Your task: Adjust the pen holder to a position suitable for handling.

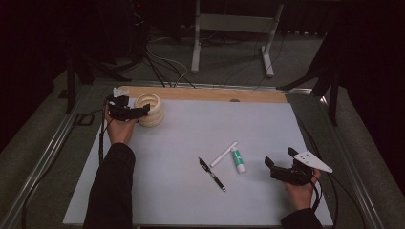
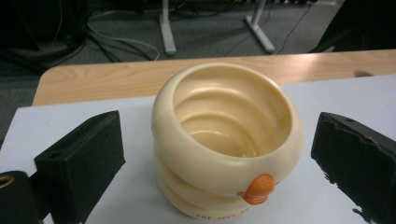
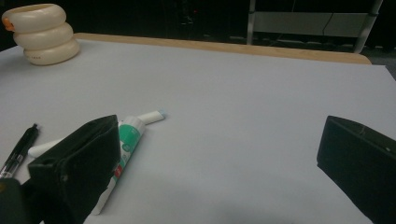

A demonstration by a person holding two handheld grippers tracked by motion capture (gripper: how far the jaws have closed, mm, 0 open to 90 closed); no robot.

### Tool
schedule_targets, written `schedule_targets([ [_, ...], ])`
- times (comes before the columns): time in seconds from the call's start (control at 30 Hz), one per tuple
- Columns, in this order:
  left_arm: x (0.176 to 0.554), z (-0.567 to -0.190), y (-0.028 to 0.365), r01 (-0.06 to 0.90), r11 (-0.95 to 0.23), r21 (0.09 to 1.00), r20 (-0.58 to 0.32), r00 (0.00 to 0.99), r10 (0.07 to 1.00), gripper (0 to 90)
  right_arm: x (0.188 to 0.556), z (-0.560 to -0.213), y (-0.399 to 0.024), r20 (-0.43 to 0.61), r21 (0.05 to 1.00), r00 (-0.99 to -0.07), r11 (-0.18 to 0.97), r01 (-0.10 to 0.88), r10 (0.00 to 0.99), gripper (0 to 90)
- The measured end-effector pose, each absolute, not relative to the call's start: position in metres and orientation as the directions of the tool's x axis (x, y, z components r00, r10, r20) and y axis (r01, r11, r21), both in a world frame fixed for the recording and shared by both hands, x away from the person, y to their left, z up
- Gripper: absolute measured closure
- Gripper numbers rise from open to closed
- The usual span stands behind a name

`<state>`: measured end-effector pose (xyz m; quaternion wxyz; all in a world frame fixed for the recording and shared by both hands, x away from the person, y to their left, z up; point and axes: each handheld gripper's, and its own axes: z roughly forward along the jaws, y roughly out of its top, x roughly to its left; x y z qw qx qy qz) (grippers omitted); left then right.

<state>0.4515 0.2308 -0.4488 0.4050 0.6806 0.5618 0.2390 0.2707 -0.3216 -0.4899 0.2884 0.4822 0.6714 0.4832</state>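
Right gripper view puts my right gripper (image 3: 219,163) nearest me, jaws spread wide over the white mat (image 3: 243,93) and holding nothing; the green-and-white tube (image 3: 123,154) lies just beside its left jaw, with the white stick (image 3: 149,116) touching it and the black pen (image 3: 18,149) a little apart. Farther off, in the left gripper view, my left gripper (image 2: 215,154) is also open, its jaws either side of the cream ribbed cup (image 2: 224,140) but not touching it yet — the cup stands upright near the mat's far left corner, just before the wooden table edge (image 2: 93,81). I judge the step is closing on the cup. To do it well I centre the jaws on the bulging rings, keep level, and squeeze gently — the rounded, glossy wall could slip or tip.
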Motion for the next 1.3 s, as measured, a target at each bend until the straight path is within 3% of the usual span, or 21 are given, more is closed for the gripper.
schedule_targets([
  [0.3, 0.46, -0.46, 0.236, 0.634, 0.074, 0.77, -0.229, 0.166, 0.959, 12.9, 0.271, -0.49, -0.323, 0.08, 0.927, -0.365, 0.065, 0.369, 0.927, 0.0],
  [0.43, 0.46, -0.46, 0.234, 0.644, 0.062, 0.763, -0.216, 0.164, 0.963, 33.7, 0.27, -0.489, -0.324, 0.082, 0.928, -0.363, 0.062, 0.367, 0.928, 0.0],
  [0.53, 0.46, -0.467, 0.233, 0.666, 0.057, 0.744, -0.212, 0.154, 0.965, 37.9, 0.27, -0.489, -0.324, 0.083, 0.928, -0.361, 0.06, 0.367, 0.929, 0.0],
  [0.63, 0.457, -0.474, 0.233, 0.664, 0.072, 0.744, -0.211, 0.132, 0.968, 54.7, 0.27, -0.489, -0.324, 0.084, 0.929, -0.36, 0.058, 0.366, 0.929, 0.0],
  [0.7, 0.455, -0.476, 0.235, 0.657, 0.083, 0.749, -0.223, 0.133, 0.966, 72.3, 0.27, -0.489, -0.325, 0.082, 0.929, -0.36, 0.059, 0.365, 0.929, 0.0],
  [0.73, 0.454, -0.476, 0.235, 0.654, 0.085, 0.752, -0.234, 0.143, 0.962, 74.7, 0.27, -0.489, -0.325, 0.083, 0.929, -0.36, 0.059, 0.366, 0.929, 0.0],
  [1.3, 0.45, -0.471, 0.231, 0.654, 0.061, 0.754, -0.231, 0.177, 0.957, 76.7, 0.27, -0.489, -0.326, 0.09, 0.93, -0.357, 0.05, 0.364, 0.93, 0.0],
])
